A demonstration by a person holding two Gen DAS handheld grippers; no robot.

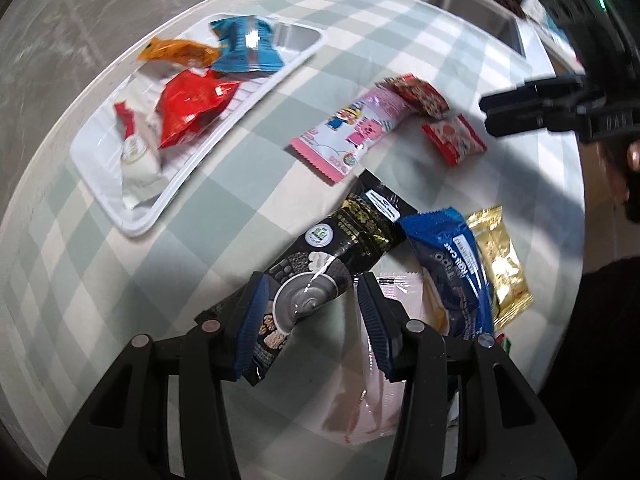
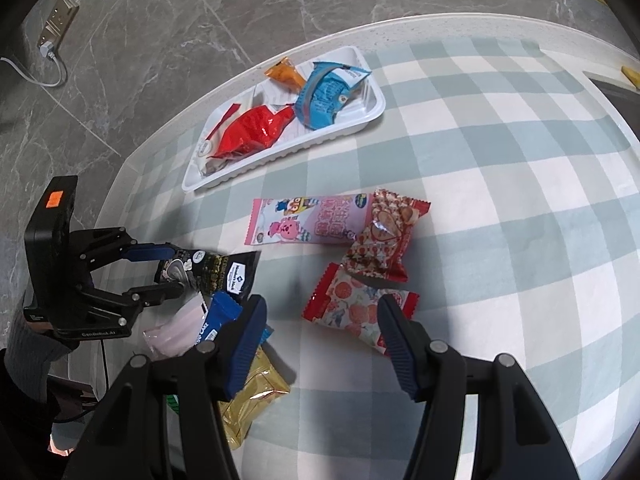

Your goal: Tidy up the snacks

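Observation:
A white tray [image 1: 168, 196] [image 2: 340, 136] holds an orange, a light blue, a red [image 1: 192, 108] and a white snack pack. My left gripper [image 1: 308, 292] [image 2: 172, 270] is open, its blue pads on either side of a black snack pack [image 1: 336, 248] [image 2: 208, 270] that lies on the checked cloth. My right gripper [image 2: 320, 316] [image 1: 492, 114] is open and empty above a red strawberry pack [image 2: 352, 308] [image 1: 454, 138]. A pink cartoon pack [image 1: 352, 132] [image 2: 304, 220], a red patterned pack [image 2: 380, 236], a dark blue pack [image 1: 452, 272] and a gold pack [image 1: 504, 260] lie loose.
A pale pink pack [image 1: 380, 360] [image 2: 180, 328] lies under the left gripper. A steel sink [image 1: 460, 4] is at the table's far side. The table edge drops to a grey tiled floor [image 2: 200, 20] with a power strip [image 2: 56, 20].

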